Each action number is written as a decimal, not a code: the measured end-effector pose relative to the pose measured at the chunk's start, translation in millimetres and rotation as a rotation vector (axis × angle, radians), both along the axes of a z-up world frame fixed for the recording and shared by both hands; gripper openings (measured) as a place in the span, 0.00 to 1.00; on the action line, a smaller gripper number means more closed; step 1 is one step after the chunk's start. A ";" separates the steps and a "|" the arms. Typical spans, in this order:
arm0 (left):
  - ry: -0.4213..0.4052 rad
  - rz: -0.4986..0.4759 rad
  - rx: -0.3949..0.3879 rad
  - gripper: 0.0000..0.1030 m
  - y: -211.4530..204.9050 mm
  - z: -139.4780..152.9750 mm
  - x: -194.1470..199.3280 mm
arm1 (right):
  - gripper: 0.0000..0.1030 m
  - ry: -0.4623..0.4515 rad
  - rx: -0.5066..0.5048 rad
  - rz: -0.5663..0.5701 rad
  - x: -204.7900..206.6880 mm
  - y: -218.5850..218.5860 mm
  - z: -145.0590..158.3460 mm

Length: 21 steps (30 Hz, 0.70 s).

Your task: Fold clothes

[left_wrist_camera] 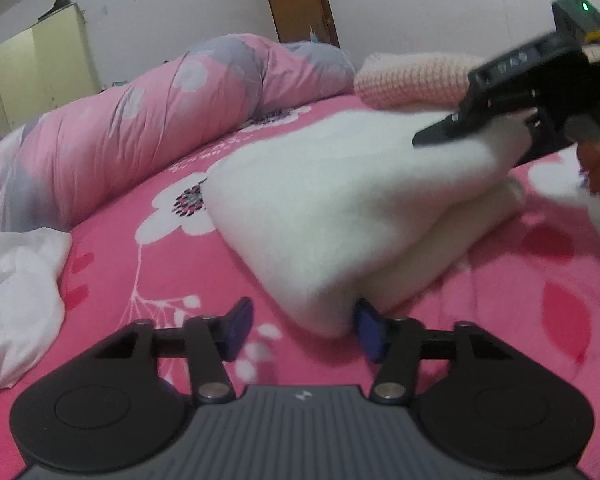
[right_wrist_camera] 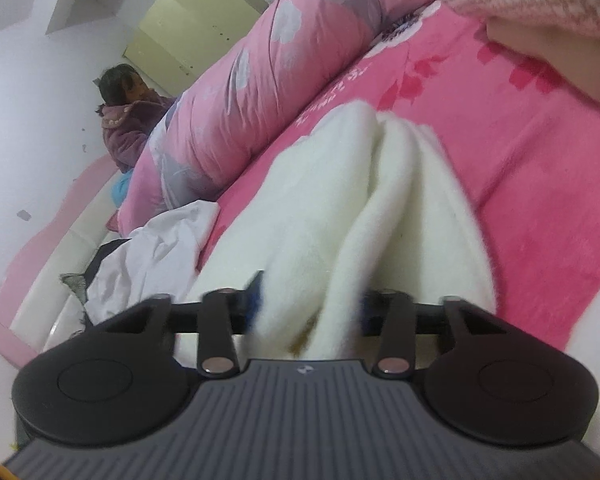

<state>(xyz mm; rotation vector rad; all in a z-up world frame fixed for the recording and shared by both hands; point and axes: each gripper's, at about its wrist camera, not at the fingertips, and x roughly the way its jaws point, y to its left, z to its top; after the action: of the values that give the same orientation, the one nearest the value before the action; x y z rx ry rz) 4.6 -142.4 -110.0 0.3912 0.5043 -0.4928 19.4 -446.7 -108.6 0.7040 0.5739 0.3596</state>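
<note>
Bare pink bedsheet (left_wrist_camera: 112,276) left of white fleece (left_wrist_camera: 320,208), rolled quilt (left_wrist_camera: 140,120) behind, crumpled white cloth (left_wrist_camera: 16,288) far left

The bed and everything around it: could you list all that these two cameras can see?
Fluffy cream-white garment: one, partly folded, middle of the bed.
Pink floral bedsheet: one, covers the bed.
Rolled pink and grey quilt: one, along the bed's far side.
Pale pink knitted item: one, far end of the bed.
Thin crumpled white cloth: one, near the bed's edge.
Pale yellow wardrobe: one, against the wall.
Brown wooden door: one, behind the bed.
Person in a purple jacket: one, beyond the quilt.
Left gripper: black, blue-tipped fingers open at the garment's corner.
Right gripper: black, fingers around the garment's folds.
</note>
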 end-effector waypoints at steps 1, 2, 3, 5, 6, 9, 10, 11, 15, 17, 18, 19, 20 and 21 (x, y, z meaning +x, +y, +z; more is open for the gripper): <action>-0.006 -0.007 -0.001 0.43 -0.4 1.9 -0.5 | 0.30 -0.010 -0.006 -0.004 -0.8 0.2 4.0; -0.017 -0.017 0.006 0.43 -1.6 3.5 -2.0 | 0.29 -0.020 -0.011 -0.009 -1.6 0.3 8.1; -0.028 -0.028 0.017 0.43 -3.2 4.2 -3.3 | 0.29 -0.032 -0.019 -0.012 -2.2 -0.2 12.0; -0.047 -0.048 0.042 0.45 -7.3 4.0 -5.8 | 0.29 -0.058 -0.049 -0.010 -2.2 -5.8 18.1; -0.046 -0.053 0.050 0.46 -7.9 2.5 -5.4 | 0.29 -0.051 -0.054 -0.013 -1.5 -9.9 14.1; -0.014 -0.057 0.046 0.47 -6.0 -0.5 -3.3 | 0.29 0.011 -0.042 -0.019 1.4 -22.1 -16.9; -0.010 -0.060 0.041 0.47 -5.1 0.5 -3.8 | 0.29 0.015 -0.017 -0.025 0.3 -25.2 -20.8; -0.012 -0.068 0.035 0.47 -3.6 2.5 -4.6 | 0.29 0.019 0.008 -0.031 -0.9 -28.2 -24.7; -0.071 -0.119 0.044 0.54 -2.1 8.5 -11.6 | 0.29 -0.038 -0.043 -0.015 -2.4 -22.1 -7.7; -0.066 -0.109 0.078 0.54 -7.7 2.4 -7.3 | 0.30 -0.030 -0.075 -0.008 1.0 -20.1 -13.8; -0.057 -0.100 0.094 0.54 -10.6 -1.7 -4.1 | 0.32 -0.017 -0.091 -0.006 3.1 -19.6 -20.5; -0.042 -0.088 0.094 0.54 -11.2 -4.1 -1.0 | 0.34 -0.010 -0.096 -0.006 3.9 -19.9 -27.4; -0.027 -0.077 0.089 0.54 -11.1 -6.1 2.1 | 0.35 -0.019 -0.066 -0.012 1.0 -23.1 -32.8; -0.015 -0.070 0.073 0.54 -9.7 -5.9 3.7 | 0.38 -0.013 -0.041 -0.016 -0.9 -26.8 -32.6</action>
<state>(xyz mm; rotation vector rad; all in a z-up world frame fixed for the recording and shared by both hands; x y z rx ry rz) 8.3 -152.2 -115.9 0.4833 0.4965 -0.5394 18.5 -473.4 -141.2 0.6660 0.5618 0.3358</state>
